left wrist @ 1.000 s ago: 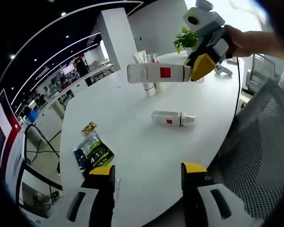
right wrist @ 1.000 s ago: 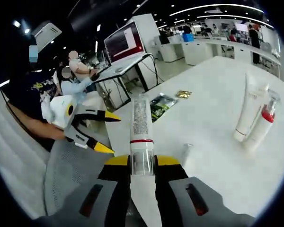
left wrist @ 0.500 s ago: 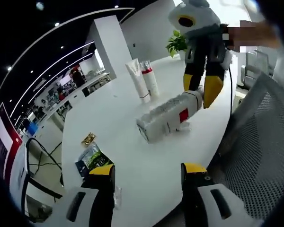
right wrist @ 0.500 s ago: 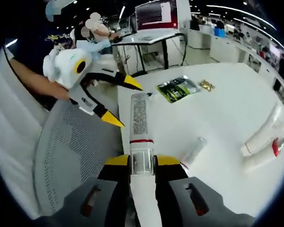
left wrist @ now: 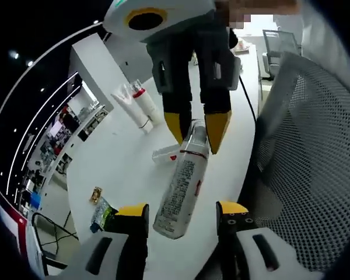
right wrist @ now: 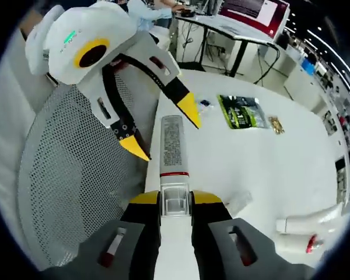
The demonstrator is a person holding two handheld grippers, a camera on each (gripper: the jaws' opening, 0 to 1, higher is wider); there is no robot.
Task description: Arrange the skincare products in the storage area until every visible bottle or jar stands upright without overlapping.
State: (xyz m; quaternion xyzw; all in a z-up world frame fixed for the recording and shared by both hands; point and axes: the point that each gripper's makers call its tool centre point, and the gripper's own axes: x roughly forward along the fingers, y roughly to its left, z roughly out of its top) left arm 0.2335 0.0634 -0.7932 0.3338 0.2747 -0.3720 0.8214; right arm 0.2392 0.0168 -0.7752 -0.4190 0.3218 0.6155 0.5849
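Note:
A white skincare bottle (right wrist: 173, 153) with small print and a red band is held in the air by its clear cap end, my right gripper (right wrist: 175, 198) shut on it. In the left gripper view that same bottle (left wrist: 182, 186) points toward the camera, and its base sits between the jaws of my open left gripper (left wrist: 182, 210) without clear contact. The right gripper (left wrist: 196, 128) comes down from the top there. The left gripper (right wrist: 162, 128) stands open around the bottle's far end. A second bottle (left wrist: 166, 154) lies flat on the white table (left wrist: 122, 157). Two tubes (left wrist: 137, 108) stand upright at the back.
A green packet (right wrist: 242, 111) and a small gold wrapper (right wrist: 275, 124) lie on the table near its edge. A grey mesh chair (left wrist: 303, 163) stands close beside the table. Desks with a monitor (right wrist: 254, 10) are behind. A person's hand holds the left gripper.
The two grippers have come together. The held bottle swung from crosswise to pointing at the left gripper, and its base now sits between the open left jaws. Both views shifted.

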